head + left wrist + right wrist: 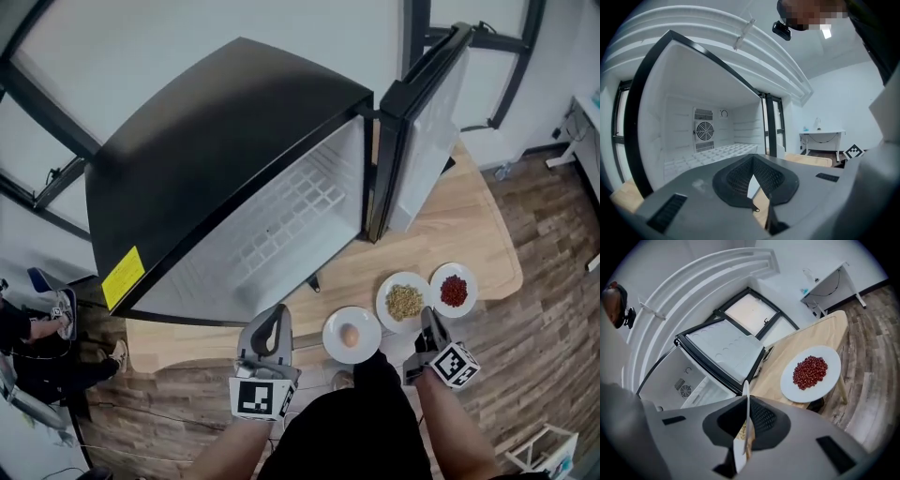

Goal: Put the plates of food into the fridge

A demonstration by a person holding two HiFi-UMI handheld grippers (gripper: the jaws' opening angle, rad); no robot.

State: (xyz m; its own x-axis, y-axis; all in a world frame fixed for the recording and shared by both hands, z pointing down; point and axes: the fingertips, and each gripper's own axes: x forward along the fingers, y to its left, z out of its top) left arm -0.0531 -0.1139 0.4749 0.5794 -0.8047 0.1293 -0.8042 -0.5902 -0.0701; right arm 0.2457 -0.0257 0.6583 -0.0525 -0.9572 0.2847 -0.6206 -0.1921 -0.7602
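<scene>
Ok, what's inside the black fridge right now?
The black fridge shows a white interior: a gridded white floor and a round fan grille on the back wall. Nothing stands on the visible floor. Its near part is covered by the left hand-held gripper.

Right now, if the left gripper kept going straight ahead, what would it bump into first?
Probably the open fridge: the left gripper aims into its white inside, with nothing visible before the back wall by the fan, though depth is unclear.
</scene>
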